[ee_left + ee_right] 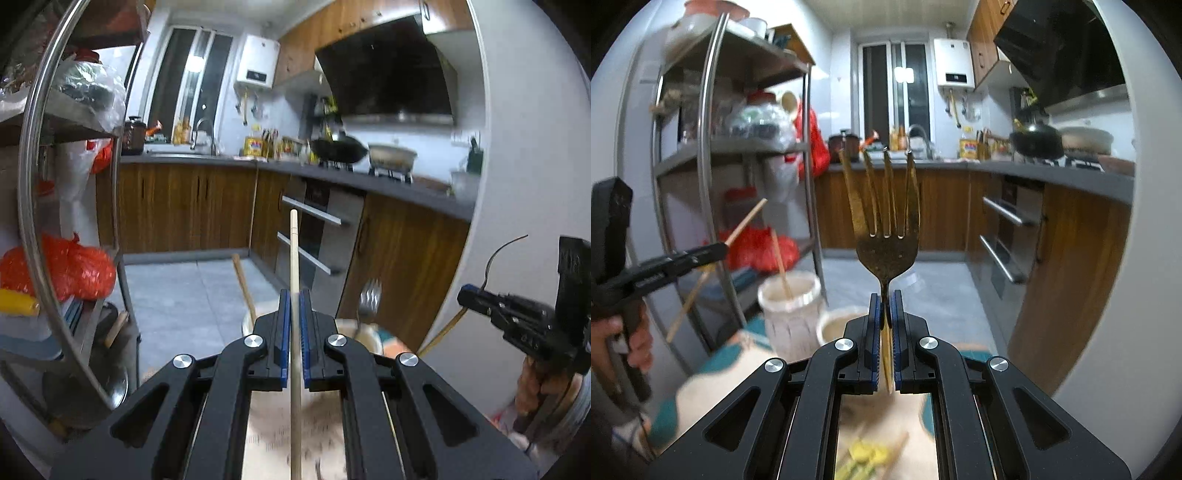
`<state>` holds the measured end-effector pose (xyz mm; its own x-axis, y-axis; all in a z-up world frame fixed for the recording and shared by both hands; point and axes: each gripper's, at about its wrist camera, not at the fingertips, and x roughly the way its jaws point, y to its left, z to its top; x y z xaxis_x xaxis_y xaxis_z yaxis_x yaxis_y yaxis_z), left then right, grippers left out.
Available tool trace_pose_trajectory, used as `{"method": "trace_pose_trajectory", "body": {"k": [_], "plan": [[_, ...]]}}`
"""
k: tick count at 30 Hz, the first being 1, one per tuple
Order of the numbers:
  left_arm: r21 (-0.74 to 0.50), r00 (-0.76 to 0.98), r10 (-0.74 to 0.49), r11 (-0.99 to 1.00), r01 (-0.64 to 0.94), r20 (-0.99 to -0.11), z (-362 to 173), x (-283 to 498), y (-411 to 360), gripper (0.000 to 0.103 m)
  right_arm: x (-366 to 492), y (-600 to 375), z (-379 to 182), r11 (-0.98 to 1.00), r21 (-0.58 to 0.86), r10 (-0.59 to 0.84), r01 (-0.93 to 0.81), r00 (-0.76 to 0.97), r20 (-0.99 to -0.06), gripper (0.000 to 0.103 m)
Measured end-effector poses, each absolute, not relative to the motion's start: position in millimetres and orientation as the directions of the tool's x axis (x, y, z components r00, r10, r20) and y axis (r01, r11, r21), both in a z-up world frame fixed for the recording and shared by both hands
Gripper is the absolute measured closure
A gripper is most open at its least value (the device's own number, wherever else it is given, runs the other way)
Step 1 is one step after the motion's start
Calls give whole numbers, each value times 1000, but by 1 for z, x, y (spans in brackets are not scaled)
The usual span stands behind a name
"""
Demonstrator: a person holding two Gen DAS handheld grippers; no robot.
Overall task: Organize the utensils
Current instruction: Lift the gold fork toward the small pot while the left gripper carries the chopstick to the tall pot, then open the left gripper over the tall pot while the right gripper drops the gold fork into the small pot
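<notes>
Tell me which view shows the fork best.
The right wrist view: the fork stands large and sharp, all four tines visible, clamped in the right hand-held gripper. The left wrist view shows it small and blurred.

The tabletop (713,373) was a blurred surface with a pale and teal patterned covering. On it stood a white ribbed holder (792,312) with a wooden stick (781,258) leaning inside, and just beside it a lower, round cream pot (836,326). Near the bottom edge lay something yellow and blurred (866,456), too soft to identify. In the left wrist view the same covering (271,435) looked pale with faint brown marks, and a cream pot (364,332) on it held a fork (369,299), tines up. Behind it, a wooden handle (243,286) rose from another container that was mostly hidden
</notes>
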<state>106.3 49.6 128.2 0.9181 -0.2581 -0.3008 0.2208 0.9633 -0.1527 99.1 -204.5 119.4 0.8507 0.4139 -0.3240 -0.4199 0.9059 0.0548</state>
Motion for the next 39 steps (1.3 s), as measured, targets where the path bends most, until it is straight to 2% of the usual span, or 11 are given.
{"method": "trace_pose_trajectory", "body": {"k": [7,16,20,26,36,39], "plan": [[-230,922,-299,942,245,-245,139,156,46,98,133,-188,143,877,123,480,-465,830,-284,96],[-186,954,-260,955,231,-149,126,189,24,98,166,-166,138,856,166,517,-490,821,-241,96],[-119,961,-231,970,214,-152,115,196,13,98,180,-160,126,859,180,511,-479,819,-259,96],[-36,954,-240,971,237,-181,103,193,6,98,189,-153,100,857,191,515,-478,786,-343,96],[-24,933,-248,968,250,-260,88,184,9,98,188,-137,69,858,186,507,-479,732,-454,96],[-40,930,-251,967,250,-268,89,180,12,94,188,-140,69,863,186,499,-470,736,-457,96]]}}
